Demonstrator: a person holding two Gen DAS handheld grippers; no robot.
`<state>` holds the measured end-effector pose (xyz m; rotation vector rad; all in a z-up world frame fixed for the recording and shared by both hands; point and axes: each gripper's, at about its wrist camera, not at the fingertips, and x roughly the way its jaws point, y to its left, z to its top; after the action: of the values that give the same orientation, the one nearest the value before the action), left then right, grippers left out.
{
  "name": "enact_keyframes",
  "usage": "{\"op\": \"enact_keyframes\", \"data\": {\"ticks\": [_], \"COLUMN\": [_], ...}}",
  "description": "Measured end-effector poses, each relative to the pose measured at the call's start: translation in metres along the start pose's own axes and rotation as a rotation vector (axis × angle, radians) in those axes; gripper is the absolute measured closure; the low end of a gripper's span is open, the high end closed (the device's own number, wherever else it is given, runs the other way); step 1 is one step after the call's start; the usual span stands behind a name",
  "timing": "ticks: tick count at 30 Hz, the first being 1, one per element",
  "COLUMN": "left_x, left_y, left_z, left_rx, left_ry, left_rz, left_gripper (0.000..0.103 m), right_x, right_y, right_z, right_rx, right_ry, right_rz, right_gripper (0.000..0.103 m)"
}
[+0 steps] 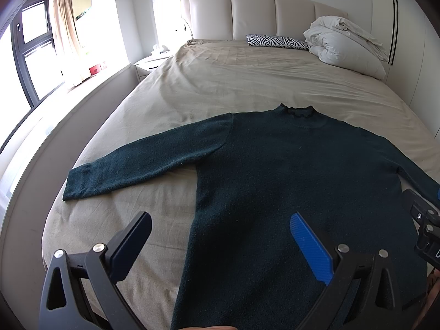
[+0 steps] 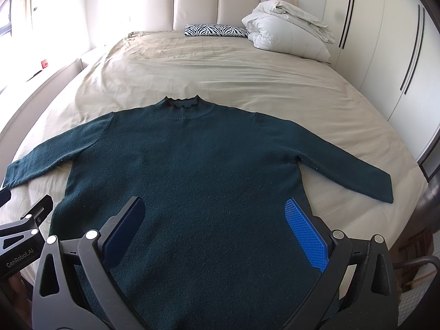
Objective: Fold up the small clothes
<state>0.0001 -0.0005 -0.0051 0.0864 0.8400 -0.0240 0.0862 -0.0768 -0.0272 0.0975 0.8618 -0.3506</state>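
Both grippers gape wide, holding nothing: the left gripper (image 1: 220, 243) and right gripper (image 2: 216, 229) hover above the dark green knitted sweater (image 2: 187, 170), spread flat, sleeves out, on the beige-sheeted bed (image 2: 220, 66).

My sweater (image 2: 192, 170) is dark teal on the beige sheet (image 2: 220, 71). Behind it, a zebra-striped pillow (image 2: 214, 30) beside white bedding (image 2: 288, 31).

light: bright daylight from window (image 1: 33, 52), left | glare: blown-out there | shadows: soft | edges: fisheye-curved, dark corners
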Motion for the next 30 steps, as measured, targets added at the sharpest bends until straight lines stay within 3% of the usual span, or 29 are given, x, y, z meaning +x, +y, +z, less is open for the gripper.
{"op": "enact_keyframes", "data": {"ticks": [30], "left_x": [0.003], "left_y": [0.004], "left_z": [-0.0029], "left_rx": [-0.001], "left_ry": [0.003], "left_rz": [-0.001], "left_gripper": [0.0], "right_x": [0.0024], "right_y": [0.0019], "right_z": [-0.0018], "right_rx": [-0.001], "right_ry": [0.006], "right_rz": [0.001], "right_gripper": [0.0]}}
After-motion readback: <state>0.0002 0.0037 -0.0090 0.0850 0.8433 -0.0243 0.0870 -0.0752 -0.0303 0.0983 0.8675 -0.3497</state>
